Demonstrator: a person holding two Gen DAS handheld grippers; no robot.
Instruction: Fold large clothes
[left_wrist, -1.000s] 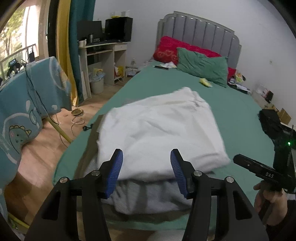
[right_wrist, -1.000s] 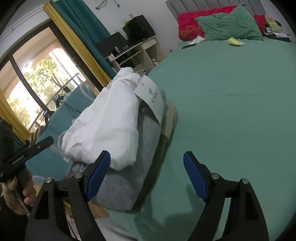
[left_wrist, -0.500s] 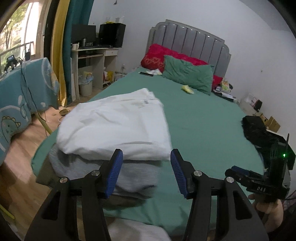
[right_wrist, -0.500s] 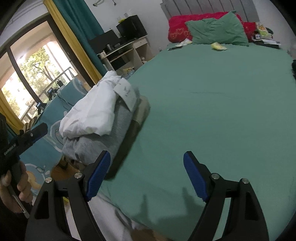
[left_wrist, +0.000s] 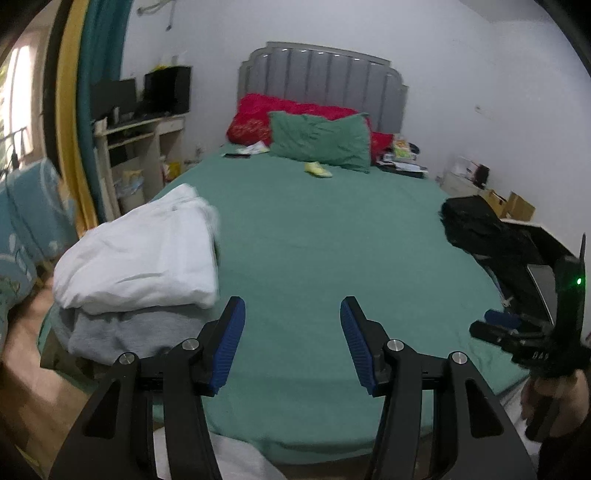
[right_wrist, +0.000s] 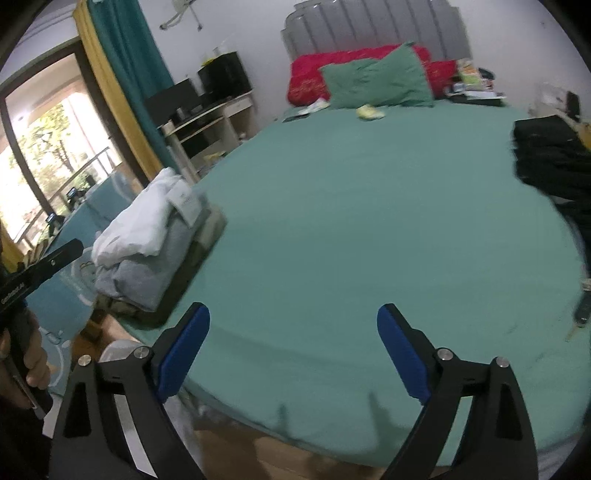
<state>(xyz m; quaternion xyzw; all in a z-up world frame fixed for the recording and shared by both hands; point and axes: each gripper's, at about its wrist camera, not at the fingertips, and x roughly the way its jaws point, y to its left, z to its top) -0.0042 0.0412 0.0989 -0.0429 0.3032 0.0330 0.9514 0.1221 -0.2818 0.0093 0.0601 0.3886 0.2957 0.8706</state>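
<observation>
- Ahead of the left tool (left_wrist: 291, 336) lies bare green bed sheet (left_wrist: 332, 251); its blue-padded fingers stand apart with nothing between them.
- To that tool's left, near the bed's edge, sits a stack of folded clothes: a white garment (left_wrist: 140, 254) on top of a grey garment (left_wrist: 122, 332).
- Off to its right, a black garment (left_wrist: 476, 225) lies in a heap by the far side of the bed, and the right tool shows there, gripped by a hand.
- Beyond it, at the head of the bed, a green pillow (left_wrist: 321, 142) leans on a red pillow (left_wrist: 251, 118) before a grey headboard (left_wrist: 325, 81).
- Forward of the right tool (right_wrist: 293, 343) is the same open sheet; its fingers are spread wide and hold nothing.
- Left of the right tool the stack appears again, the white piece (right_wrist: 140, 225) bearing a paper tag (right_wrist: 183, 203), the grey piece (right_wrist: 136, 273) below it.
- At the right tool's upper right sits the black heap (right_wrist: 550, 155).
</observation>
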